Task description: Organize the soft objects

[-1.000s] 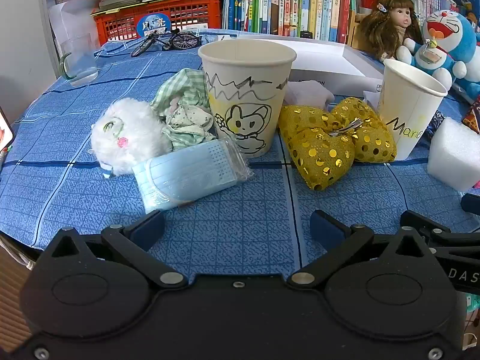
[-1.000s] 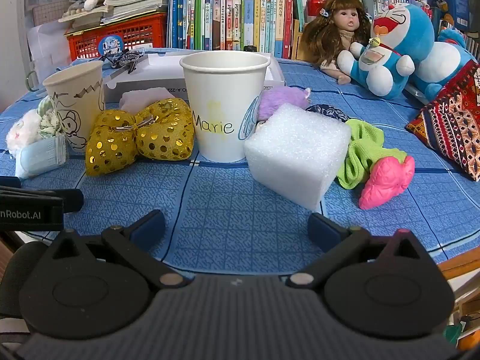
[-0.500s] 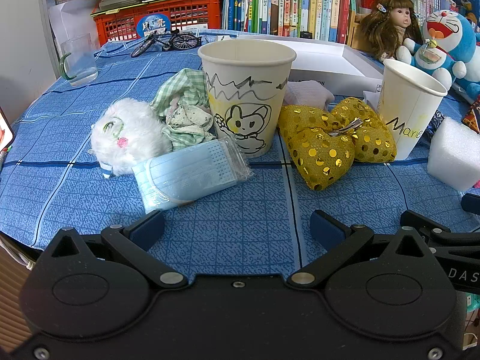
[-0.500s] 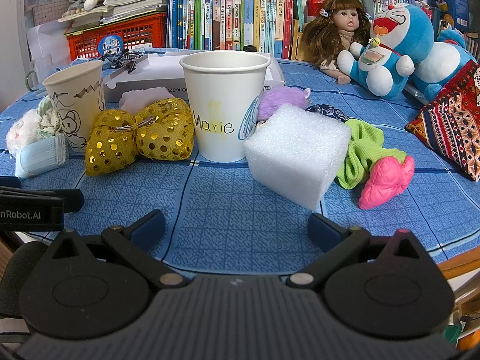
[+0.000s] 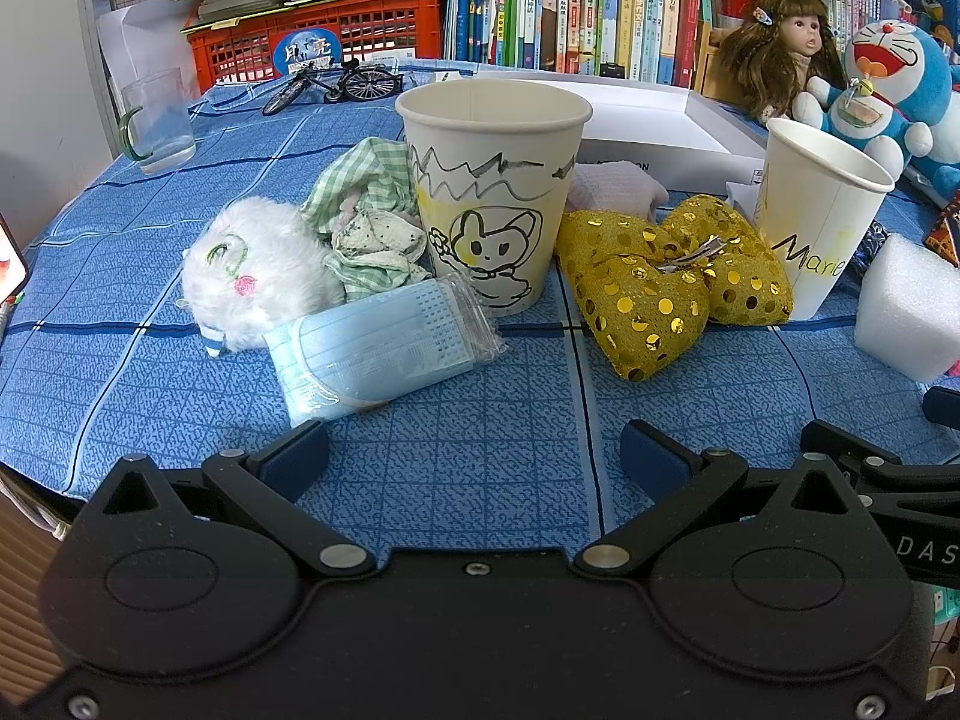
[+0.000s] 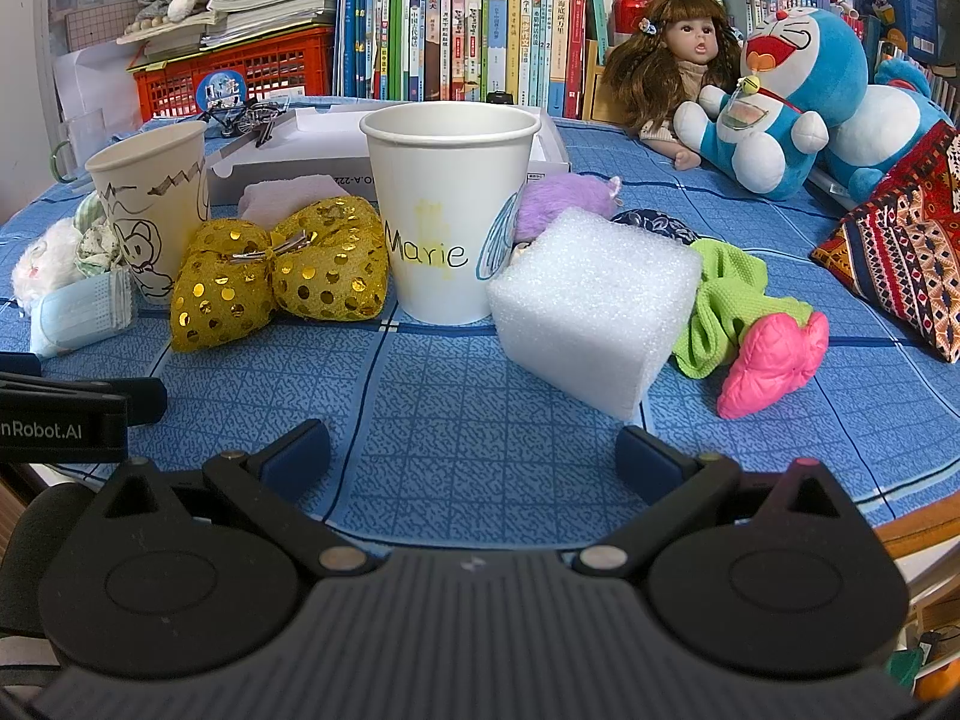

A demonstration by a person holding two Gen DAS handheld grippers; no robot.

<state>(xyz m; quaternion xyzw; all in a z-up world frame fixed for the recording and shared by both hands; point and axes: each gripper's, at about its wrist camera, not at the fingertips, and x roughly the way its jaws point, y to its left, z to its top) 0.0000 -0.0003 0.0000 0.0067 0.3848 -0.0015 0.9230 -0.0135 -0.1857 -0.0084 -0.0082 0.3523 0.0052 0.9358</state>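
Observation:
My left gripper (image 5: 474, 456) is open over the blue cloth, empty. Ahead of it stand a paper cup with a drawn animal (image 5: 492, 198), a pack of blue face masks (image 5: 378, 354), a white fluffy toy (image 5: 258, 270), a green checked cloth (image 5: 366, 210) and a gold sequin bow (image 5: 666, 276). My right gripper (image 6: 474, 450) is open and empty too. In front of it are the "Marie" cup (image 6: 450, 210), a white foam block (image 6: 594, 306), a green cloth (image 6: 732, 306), a pink padded piece (image 6: 774, 360) and a purple plush (image 6: 564, 204).
A white flat box (image 5: 648, 120), a glass mug (image 5: 159, 120) and a toy bicycle (image 5: 336, 81) sit further back. A doll (image 6: 678, 60), a blue plush cat (image 6: 786, 96) and a patterned cushion (image 6: 900, 246) fill the right. Books and a red crate (image 5: 324, 36) line the back.

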